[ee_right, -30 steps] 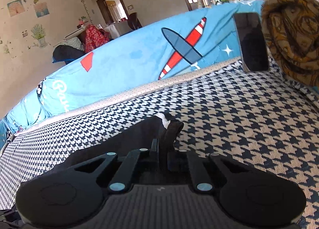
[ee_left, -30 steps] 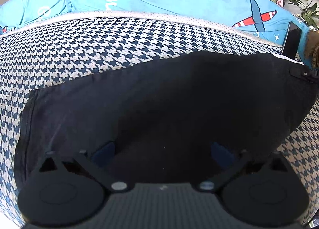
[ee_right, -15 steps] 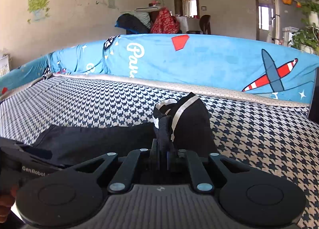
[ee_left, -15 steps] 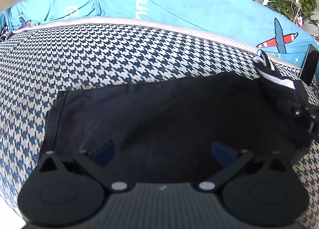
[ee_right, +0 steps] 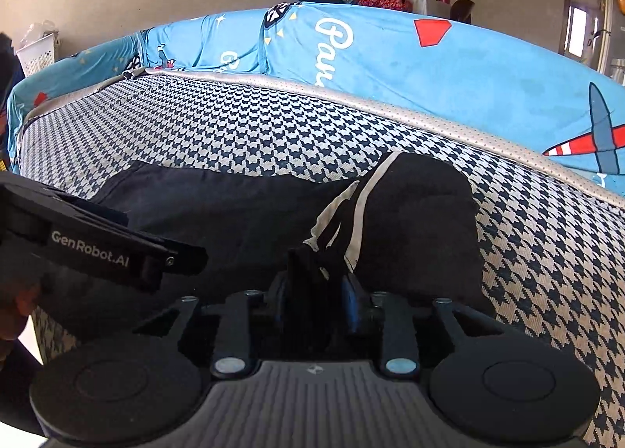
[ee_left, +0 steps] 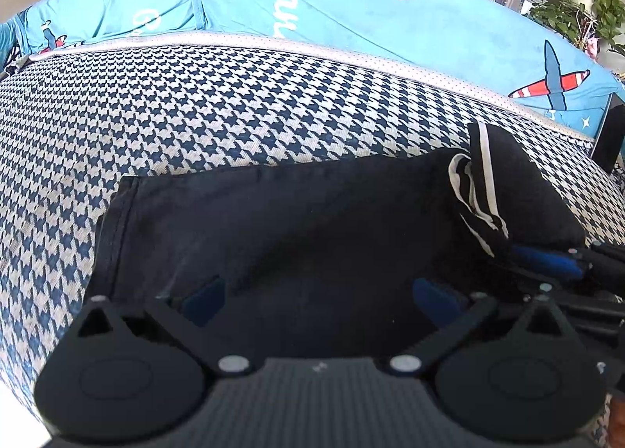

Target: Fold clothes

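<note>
black garment (ee_left: 312,229) lies flat on the houndstooth cushion (ee_left: 234,112), its white-striped end (ee_right: 359,213) folded over at the right. right gripper (ee_right: 318,276): jaws have just been opening, the striped fabric between them. left gripper (ee_left: 318,295): jaws spread wide over the near edge, gripping nothing. blue printed cover (ee_left: 351,6) behind.

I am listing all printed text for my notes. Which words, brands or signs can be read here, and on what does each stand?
"GenRobot.AI": white print on the side of the left gripper.
"Pau": white script on the blue sofa cover, cut off by the seat edge.
A second white script further left on the cover: partly hidden, not readable.
</note>
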### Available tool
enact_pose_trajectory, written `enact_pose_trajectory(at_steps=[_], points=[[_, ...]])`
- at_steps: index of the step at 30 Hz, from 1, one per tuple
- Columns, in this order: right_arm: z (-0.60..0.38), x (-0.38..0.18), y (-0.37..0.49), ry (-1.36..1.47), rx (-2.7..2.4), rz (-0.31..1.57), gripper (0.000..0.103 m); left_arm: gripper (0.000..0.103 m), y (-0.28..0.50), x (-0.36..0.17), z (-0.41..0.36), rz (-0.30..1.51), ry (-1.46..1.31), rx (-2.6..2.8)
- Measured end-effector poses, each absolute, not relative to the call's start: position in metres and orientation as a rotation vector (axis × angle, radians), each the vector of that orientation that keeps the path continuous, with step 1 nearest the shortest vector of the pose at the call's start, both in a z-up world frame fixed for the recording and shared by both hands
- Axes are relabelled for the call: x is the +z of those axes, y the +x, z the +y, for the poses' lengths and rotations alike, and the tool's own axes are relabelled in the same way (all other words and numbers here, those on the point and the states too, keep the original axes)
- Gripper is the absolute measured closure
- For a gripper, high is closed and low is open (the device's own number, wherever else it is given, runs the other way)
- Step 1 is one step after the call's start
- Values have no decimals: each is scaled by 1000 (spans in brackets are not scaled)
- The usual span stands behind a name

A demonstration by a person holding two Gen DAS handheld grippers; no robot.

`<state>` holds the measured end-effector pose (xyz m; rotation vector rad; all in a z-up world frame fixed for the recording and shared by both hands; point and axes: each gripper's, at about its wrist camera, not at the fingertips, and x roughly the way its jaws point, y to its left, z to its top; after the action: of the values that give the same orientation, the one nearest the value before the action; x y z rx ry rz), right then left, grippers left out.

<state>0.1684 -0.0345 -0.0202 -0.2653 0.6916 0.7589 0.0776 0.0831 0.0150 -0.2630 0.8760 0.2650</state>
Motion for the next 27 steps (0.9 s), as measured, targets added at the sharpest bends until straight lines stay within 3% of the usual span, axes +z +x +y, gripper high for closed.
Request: enact_pose_trajectory(at_steps=[10, 27], points=[[-63, 5, 179, -67, 724, 682, 74, 0, 77, 13, 82, 884, -262, 261], [-46, -27, 183, -274, 601, 718, 74, 0, 81, 3, 80, 948, -223, 268]])
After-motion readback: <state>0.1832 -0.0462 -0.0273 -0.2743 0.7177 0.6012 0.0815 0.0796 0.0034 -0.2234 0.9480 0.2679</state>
